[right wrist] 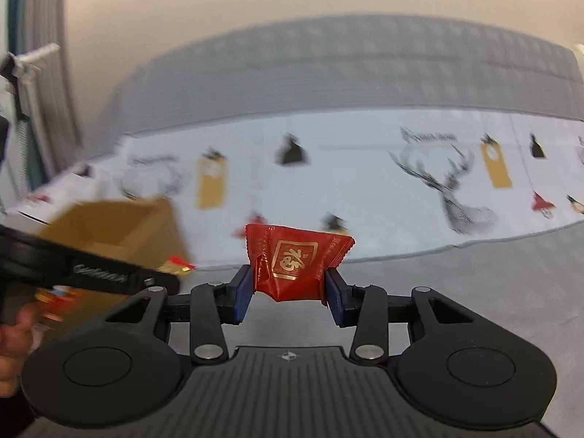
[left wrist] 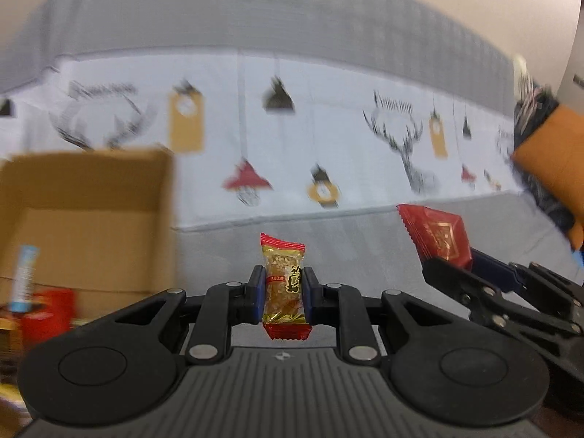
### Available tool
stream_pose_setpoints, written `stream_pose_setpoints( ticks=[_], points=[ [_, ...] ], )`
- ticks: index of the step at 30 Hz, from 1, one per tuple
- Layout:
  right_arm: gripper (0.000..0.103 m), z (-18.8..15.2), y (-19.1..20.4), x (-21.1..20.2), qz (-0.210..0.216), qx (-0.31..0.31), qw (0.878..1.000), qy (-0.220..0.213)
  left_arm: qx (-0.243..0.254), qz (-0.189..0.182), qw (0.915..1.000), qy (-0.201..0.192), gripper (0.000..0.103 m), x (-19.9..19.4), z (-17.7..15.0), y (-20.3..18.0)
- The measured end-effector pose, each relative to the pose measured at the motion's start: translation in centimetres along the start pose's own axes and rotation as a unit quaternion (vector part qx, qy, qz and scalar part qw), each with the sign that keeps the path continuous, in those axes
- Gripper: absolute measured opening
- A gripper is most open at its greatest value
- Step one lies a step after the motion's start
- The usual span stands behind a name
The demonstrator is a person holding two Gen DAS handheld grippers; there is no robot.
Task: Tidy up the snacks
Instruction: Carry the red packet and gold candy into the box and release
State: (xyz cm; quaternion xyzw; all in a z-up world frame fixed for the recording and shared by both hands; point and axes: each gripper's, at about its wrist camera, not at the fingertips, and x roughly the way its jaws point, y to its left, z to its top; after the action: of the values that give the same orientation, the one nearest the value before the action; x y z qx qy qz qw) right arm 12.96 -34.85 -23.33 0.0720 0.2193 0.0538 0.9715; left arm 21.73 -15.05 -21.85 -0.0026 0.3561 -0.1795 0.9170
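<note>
Cardboard box (left wrist: pixel 87 219) is cut off at the left edge and motion-blurred; the items inside (left wrist: pixel 43 310) cannot be identified. Printed cloth (left wrist: pixel 292 138) is smeared, lettering unreadable. In the right wrist view, the left tool (right wrist: pixel 175 277) is blurred, its snack (right wrist: pixel 179 267) mostly hidden.

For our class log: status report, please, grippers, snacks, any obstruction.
Left gripper shut on gold candy. Right gripper shut on red packet. Box open at left, snacks inside. Nothing seen blocking.
</note>
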Motion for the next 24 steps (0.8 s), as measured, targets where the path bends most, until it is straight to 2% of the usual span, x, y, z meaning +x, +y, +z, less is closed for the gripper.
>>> stream_pose_setpoints(
  ticks=[4, 8, 12, 17, 24],
  points=[
    [0.044, 3.6, 6.3, -3.6, 0.025, -0.034, 0.998, -0.042, -0.011, 0.006, 0.9982, -0.058, 0.022, -7.3, 1.4, 3.7],
    [0.045, 7.1, 13.7, -6.4, 0.035, -0.118, 0.988, -0.096, -0.019, 0.019, 0.9921, -0.123, 0.022, -13.8, 2.3, 7.1],
    [0.045, 9.2, 18.8, -7.0, 0.063, -0.156, 0.979, -0.117, -0.036, 0.03, 0.9858, -0.161, 0.022, -17.7, 2.5, 10.7],
    [0.045, 9.7, 22.8, -5.4, 0.088, -0.184, 0.973, -0.106, -0.07, 0.042, 0.9842, -0.157, 0.022, -18.1, 1.6, 15.4],
    [0.046, 7.0, 26.2, -0.7, 0.105, -0.207, 0.972, -0.047, -0.101, 0.057, 0.9878, -0.104, 0.022, -14.0, -0.6, 20.4]
  ],
)
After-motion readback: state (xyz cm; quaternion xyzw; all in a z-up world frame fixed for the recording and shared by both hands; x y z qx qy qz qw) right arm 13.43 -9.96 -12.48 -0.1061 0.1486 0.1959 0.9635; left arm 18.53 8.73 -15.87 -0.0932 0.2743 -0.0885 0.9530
